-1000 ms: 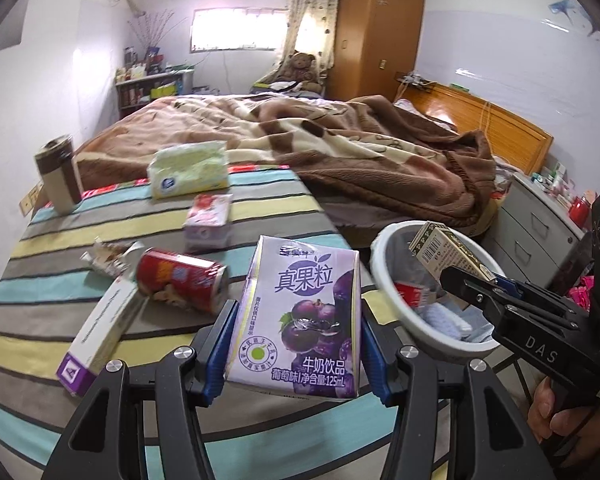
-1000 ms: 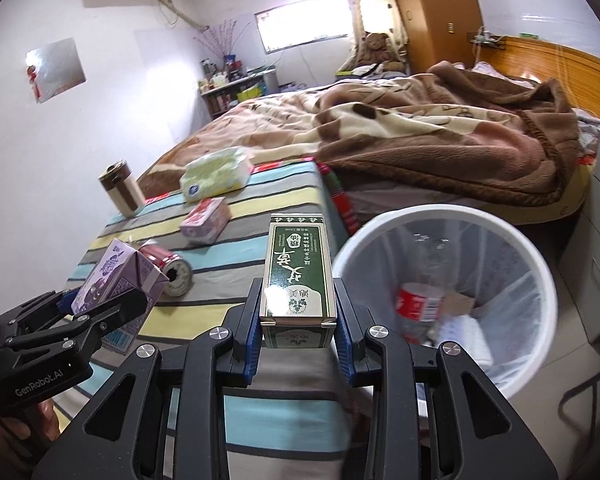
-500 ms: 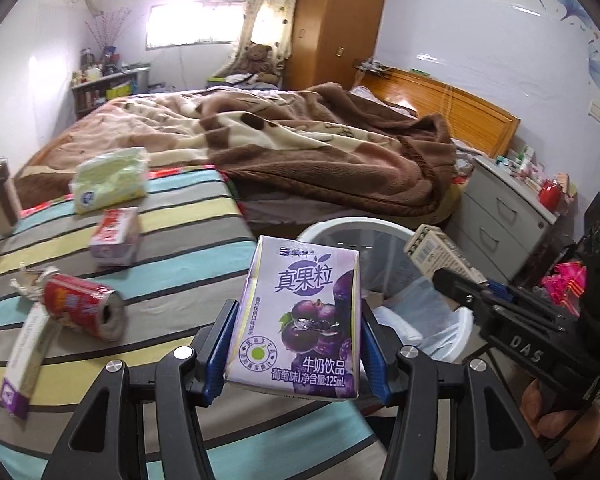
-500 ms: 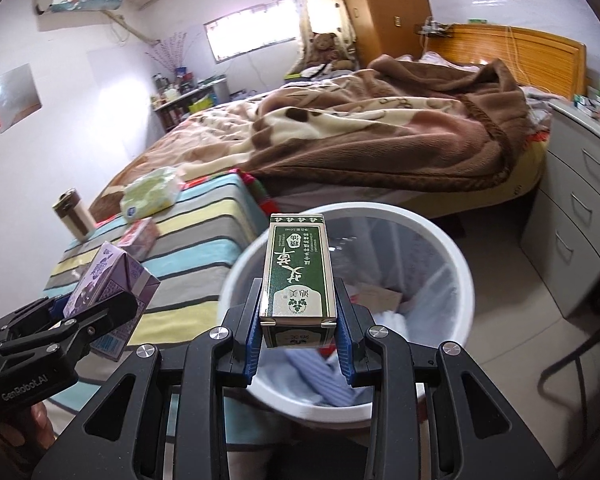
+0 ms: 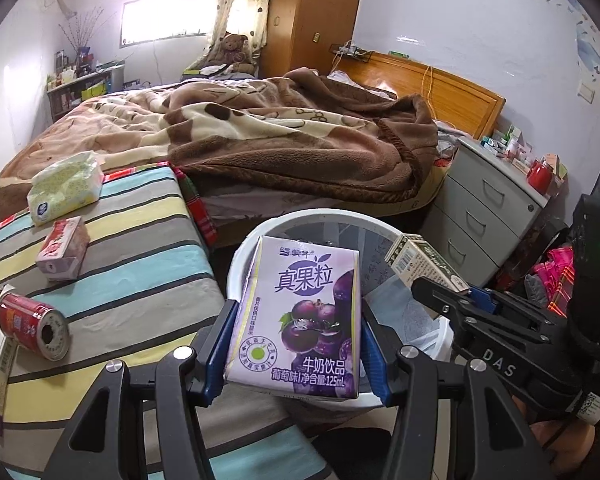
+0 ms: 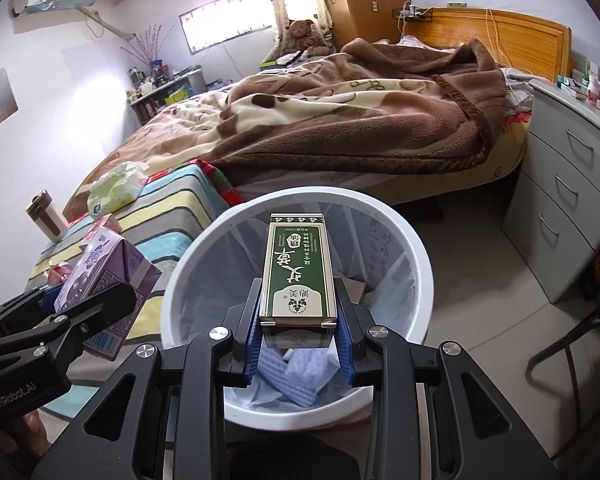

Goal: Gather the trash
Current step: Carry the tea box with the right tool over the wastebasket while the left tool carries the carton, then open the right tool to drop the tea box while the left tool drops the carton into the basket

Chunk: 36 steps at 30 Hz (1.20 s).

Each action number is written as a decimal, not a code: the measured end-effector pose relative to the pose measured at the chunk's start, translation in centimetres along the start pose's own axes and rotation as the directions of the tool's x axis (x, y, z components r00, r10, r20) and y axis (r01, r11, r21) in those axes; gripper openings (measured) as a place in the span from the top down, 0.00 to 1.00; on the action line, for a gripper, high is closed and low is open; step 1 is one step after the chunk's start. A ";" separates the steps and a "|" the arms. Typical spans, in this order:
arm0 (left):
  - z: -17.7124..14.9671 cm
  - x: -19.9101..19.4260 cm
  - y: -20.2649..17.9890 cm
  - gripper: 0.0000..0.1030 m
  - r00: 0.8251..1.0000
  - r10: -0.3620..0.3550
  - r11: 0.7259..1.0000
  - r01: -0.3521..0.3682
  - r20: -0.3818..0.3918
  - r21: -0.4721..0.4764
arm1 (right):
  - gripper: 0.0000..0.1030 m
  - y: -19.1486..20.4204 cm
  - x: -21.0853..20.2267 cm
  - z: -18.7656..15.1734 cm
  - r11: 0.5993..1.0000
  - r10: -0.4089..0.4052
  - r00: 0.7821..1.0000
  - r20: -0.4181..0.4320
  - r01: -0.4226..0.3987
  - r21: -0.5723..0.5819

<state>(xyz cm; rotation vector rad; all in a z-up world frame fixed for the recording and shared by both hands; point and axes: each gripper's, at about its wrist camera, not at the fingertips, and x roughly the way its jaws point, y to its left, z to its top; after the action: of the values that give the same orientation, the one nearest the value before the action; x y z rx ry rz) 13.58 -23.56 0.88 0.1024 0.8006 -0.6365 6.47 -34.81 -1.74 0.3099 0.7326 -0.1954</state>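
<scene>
Left gripper: jaws clamped on upright purple milk carton, blue pads flat against both sides. Right gripper: jaws closed on near end of green box, box lying flat, pointing forward. Grippers side by side, near each other, roughly level; fingers of holding hand partly visible under right grip

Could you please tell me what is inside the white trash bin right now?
Inside the white trash bin are a clear liner and pale blue folded material; the green box covers whatever lies deeper.
</scene>
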 end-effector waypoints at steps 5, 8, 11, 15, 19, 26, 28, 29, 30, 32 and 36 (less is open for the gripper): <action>0.3 1.0 -0.8 0.45 1.000 -0.019 1.000 0.019 -0.020 0.002 | 0.69 -0.8 0.3 0.1 1.000 -0.010 1.000 -0.010 0.010 0.007; 0.4 1.5 -1.1 0.45 0.999 -0.022 1.000 0.022 -0.024 0.009 | 0.69 -1.1 0.5 0.1 1.000 -0.016 1.000 -0.018 0.016 0.009; 0.6 1.8 -1.4 0.45 0.999 -0.029 1.000 0.029 -0.023 0.004 | 0.68 -1.3 0.6 0.2 1.000 -0.016 1.000 -0.023 0.016 0.008; 0.7 2.3 -1.5 0.44 0.999 -0.033 0.999 0.033 -0.035 -0.003 | 0.68 -1.4 0.6 0.3 0.999 -0.036 0.999 -0.019 0.036 0.004; 0.6 2.1 -1.3 0.37 0.999 -0.034 0.999 0.034 -0.025 -0.005 | 0.51 -1.4 0.6 0.2 0.999 -0.041 0.999 -0.015 0.041 0.005; 0.6 0.9 -0.5 0.35 1.000 -0.029 0.999 0.029 0.002 -0.021 | 0.44 -1.1 0.2 0.3 0.999 -0.037 0.999 0.000 0.037 0.012; 0.5 0.4 -0.2 0.35 1.000 -0.025 0.999 0.026 0.010 -0.024 | 0.44 -0.9 -0.1 0.3 0.999 -0.030 0.999 0.011 0.030 0.017; 0.5 0.2 -0.1 0.35 1.000 -0.021 0.999 0.022 0.013 -0.027 | 0.44 -0.8 -0.2 0.3 1.000 -0.026 1.000 0.016 0.026 0.018; 0.5 0.0 0.1 0.35 1.000 -0.019 0.999 0.019 0.018 -0.029 | 0.44 -0.6 -0.3 0.3 1.000 -0.023 1.000 0.019 0.022 0.016; 0.4 -0.6 0.5 0.35 1.000 -0.013 0.999 0.014 0.028 -0.031 | 0.44 -0.2 -0.4 0.3 1.000 -0.022 0.999 0.025 0.022 0.015; 0.1 -1.7 1.4 0.35 0.999 0.000 0.999 0.001 0.042 -0.044 | 0.44 0.7 -0.6 0.3 1.000 -0.006 0.999 0.033 0.006 0.006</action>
<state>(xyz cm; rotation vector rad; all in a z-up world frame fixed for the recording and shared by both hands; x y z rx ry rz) 13.54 -21.62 1.95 0.0488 0.7738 -0.6195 6.40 -34.26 -0.97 0.3100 0.7004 -0.2079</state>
